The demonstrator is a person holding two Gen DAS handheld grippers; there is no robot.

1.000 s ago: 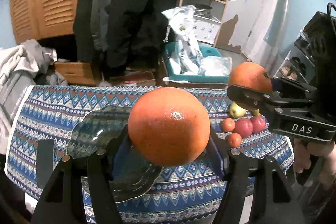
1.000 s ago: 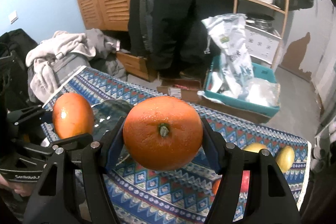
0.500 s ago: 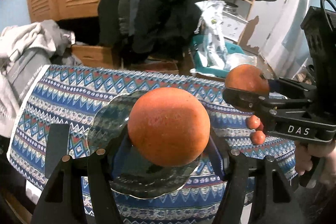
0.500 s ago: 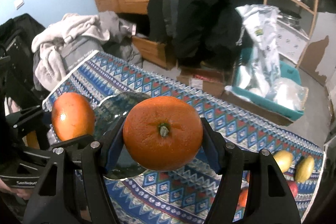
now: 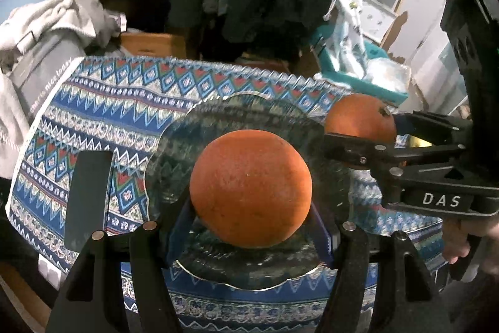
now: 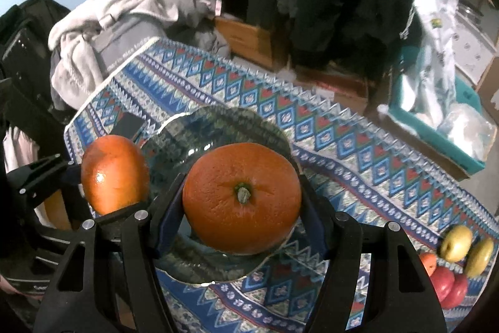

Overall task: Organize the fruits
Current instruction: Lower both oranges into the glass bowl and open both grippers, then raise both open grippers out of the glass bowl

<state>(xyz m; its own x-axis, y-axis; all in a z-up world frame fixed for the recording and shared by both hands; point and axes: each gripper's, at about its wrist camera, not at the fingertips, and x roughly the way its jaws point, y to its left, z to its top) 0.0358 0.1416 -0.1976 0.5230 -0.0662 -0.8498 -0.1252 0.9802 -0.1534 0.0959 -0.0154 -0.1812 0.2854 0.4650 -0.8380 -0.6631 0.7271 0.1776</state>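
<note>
Left gripper point(image 5: 251, 227) clamped on 1 orange point(image 5: 251, 192); right gripper point(image 6: 240, 223) clamped on a 2nd orange point(image 6: 241, 198), stem up. Both poised over glass plate point(image 5: 218, 120), close side by side.
Risks: grippers clashing over the plate; early release sending round fruit off the shallow rim onto cloth point(image 6: 358, 152); hard set-down chipping glass.
Further right: apples point(image 6: 449, 286) and lemons point(image 6: 457, 242), not yet sorted.

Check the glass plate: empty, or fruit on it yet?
Empty as far as visible. The glass plate shows only patterned cloth through it; both oranges hang clamped in the grippers above it. Parts behind them are hidden.
</note>
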